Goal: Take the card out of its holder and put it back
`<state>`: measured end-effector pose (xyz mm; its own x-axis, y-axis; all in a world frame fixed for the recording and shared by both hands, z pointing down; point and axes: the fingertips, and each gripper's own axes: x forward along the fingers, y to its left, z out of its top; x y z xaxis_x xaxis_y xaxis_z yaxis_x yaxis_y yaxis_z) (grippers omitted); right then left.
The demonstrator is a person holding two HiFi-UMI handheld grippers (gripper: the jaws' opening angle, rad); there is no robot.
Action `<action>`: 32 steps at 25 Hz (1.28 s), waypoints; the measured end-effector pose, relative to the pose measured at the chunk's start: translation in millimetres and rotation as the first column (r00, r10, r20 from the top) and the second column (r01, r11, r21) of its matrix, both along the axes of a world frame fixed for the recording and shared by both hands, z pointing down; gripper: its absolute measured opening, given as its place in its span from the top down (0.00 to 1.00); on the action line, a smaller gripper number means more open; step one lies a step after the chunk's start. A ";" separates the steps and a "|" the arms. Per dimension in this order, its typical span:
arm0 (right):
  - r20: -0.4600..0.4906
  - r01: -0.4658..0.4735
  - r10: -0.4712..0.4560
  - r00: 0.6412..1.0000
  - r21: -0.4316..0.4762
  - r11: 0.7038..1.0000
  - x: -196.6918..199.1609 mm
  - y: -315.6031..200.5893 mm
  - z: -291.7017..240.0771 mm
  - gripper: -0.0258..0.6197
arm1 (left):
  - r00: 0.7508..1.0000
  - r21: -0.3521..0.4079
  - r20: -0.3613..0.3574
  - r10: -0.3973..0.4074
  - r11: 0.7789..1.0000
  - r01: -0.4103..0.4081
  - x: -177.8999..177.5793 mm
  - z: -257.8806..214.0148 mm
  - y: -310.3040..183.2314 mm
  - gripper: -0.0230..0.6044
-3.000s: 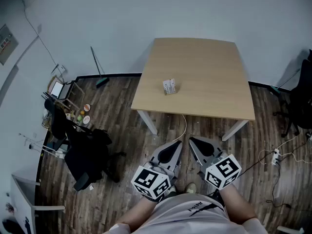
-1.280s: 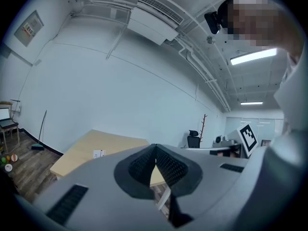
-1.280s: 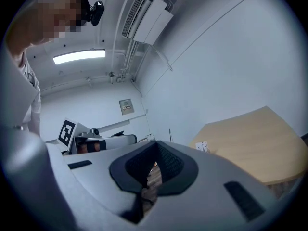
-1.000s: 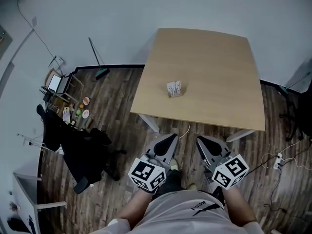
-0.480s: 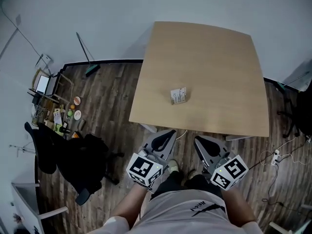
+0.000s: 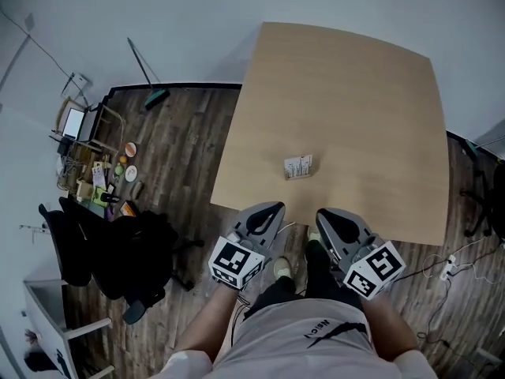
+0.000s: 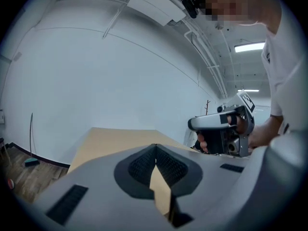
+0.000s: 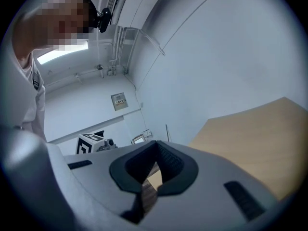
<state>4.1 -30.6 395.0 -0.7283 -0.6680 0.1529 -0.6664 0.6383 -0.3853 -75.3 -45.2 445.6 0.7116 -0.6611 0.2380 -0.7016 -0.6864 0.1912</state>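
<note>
The card holder (image 6: 298,166), a small pale case with print on it, lies on the wooden table (image 6: 355,85) close to the near edge. My left gripper (image 6: 267,209) hangs at that edge, below and left of the holder, shut with nothing in it. My right gripper (image 6: 325,214) hangs beside it, below and slightly right of the holder, also shut and empty. In the left gripper view the jaws (image 7: 156,149) meet at their tips over the tabletop (image 7: 113,141). The right gripper view shows its jaws (image 8: 155,146) touching too. Neither gripper view shows the holder.
A black office chair (image 6: 130,251) draped with dark clothes stands on the wood floor at the left. A cluttered small rack (image 6: 83,144) and a broom (image 6: 150,81) are by the wall. Cables and a power strip (image 6: 450,263) lie at the right.
I have stepped closer to the table: both grippers moved forward to its near edge, and the holder now lies nearer to them. Both stayed shut.
</note>
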 end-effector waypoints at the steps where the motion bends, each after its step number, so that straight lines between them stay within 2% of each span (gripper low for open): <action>1: 0.001 0.025 -0.025 1.000 0.005 1.000 1.5 -9.0 -0.4 0.94 | 1.000 -0.004 -0.002 -0.006 1.000 0.006 0.6 3.6 -8.2 0.94; 5: -0.003 0.117 -0.117 0.993 0.023 0.993 9.0 -48.7 -3.8 0.94 | 1.000 -0.007 0.003 -0.024 1.000 0.024 4.7 15.4 -39.6 0.94; 11: -0.008 0.185 -0.185 0.983 -0.009 0.983 7.7 -83.7 12.9 0.94 | 1.000 -0.028 0.014 0.019 0.999 -0.018 5.0 48.3 -70.9 0.94; 18: -0.019 0.203 -0.205 0.979 -0.080 0.976 -0.7 -86.9 61.8 0.94 | 0.995 -0.082 0.046 0.084 0.993 -0.080 -0.2 113.6 -92.9 0.93; 20: -0.024 0.200 -0.203 0.979 -0.087 0.976 -4.4 -88.6 74.7 0.94 | 0.994 -0.100 0.048 0.094 0.991 -0.088 -2.9 133.0 -100.2 0.85; 22: -0.030 0.193 -0.196 0.980 -0.085 0.978 -7.5 -91.5 84.6 0.94 | 0.993 -0.110 0.044 0.112 0.988 -0.106 -1.6 147.1 -105.4 0.81; 26: -0.034 0.183 -0.186 0.982 -0.079 0.980 -13.7 -98.4 92.7 0.94 | 0.988 -0.114 0.034 0.153 0.982 -0.148 5.8 160.9 -113.2 0.76; 32: -0.045 0.175 -0.179 0.983 -0.085 0.981 -11.1 -98.7 97.8 0.94 | 0.969 -0.130 0.023 0.244 0.962 -0.239 17.3 175.3 -118.9 0.76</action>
